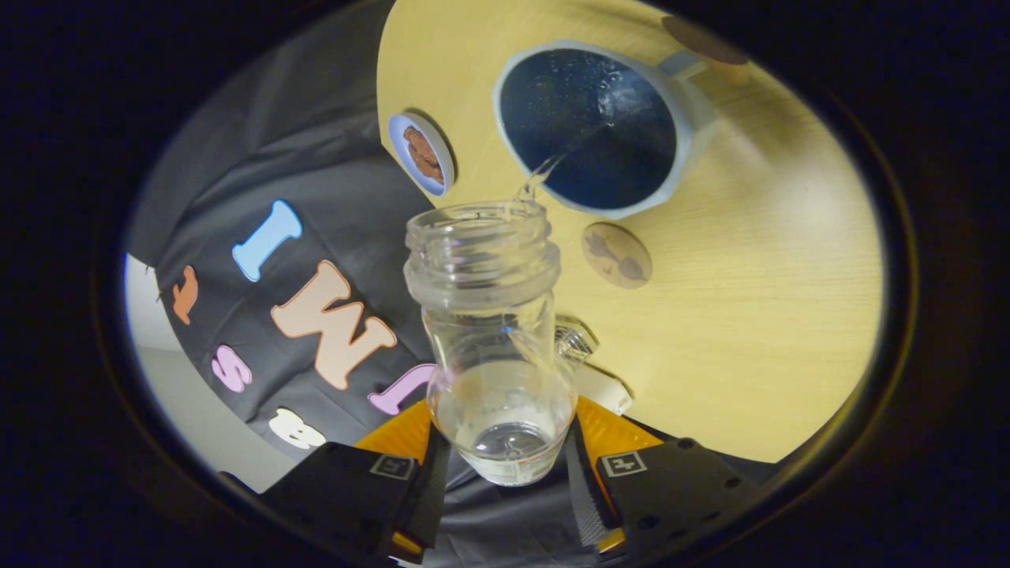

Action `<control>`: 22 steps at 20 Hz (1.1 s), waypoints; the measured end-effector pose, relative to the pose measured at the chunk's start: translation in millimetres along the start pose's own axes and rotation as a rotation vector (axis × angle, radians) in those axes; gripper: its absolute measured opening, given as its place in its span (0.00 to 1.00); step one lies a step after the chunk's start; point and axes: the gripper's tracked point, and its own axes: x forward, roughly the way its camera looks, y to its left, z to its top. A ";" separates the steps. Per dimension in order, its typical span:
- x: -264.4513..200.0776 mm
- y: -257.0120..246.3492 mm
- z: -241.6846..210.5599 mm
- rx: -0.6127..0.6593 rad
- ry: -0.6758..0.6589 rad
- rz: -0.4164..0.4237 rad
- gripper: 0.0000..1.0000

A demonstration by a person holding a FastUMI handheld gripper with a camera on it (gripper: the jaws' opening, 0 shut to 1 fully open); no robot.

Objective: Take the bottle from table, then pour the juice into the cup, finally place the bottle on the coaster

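My gripper is shut on a clear plastic bottle, held by its lower body between the two fingers. The uncapped bottle is tipped forward, mouth toward a pale blue cup with a dark inside that stands on the wooden table. A thin stream of clear liquid runs from the bottle's mouth into the cup. Some liquid still sits in the bottle's bottom. A round brown coaster lies on the table just beside the cup, beyond the bottle's mouth.
A round blue-rimmed coaster with a brown picture lies near the table's edge beside the cup. Another brown disc lies past the cup's handle. A small clear and white object rests on the table behind the bottle.
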 end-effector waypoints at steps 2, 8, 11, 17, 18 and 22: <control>-1.1 -0.7 -1.6 0.021 0.009 -0.010 0.70; -5.0 1.1 -4.6 0.085 0.026 -0.024 0.70; -8.7 5.7 -6.7 0.121 0.041 -0.018 0.70; -11.3 13.5 1.5 0.151 0.028 0.004 0.70; -15.0 14.2 3.4 0.156 0.025 0.008 0.70; -14.0 18.3 8.0 0.175 0.016 0.019 0.70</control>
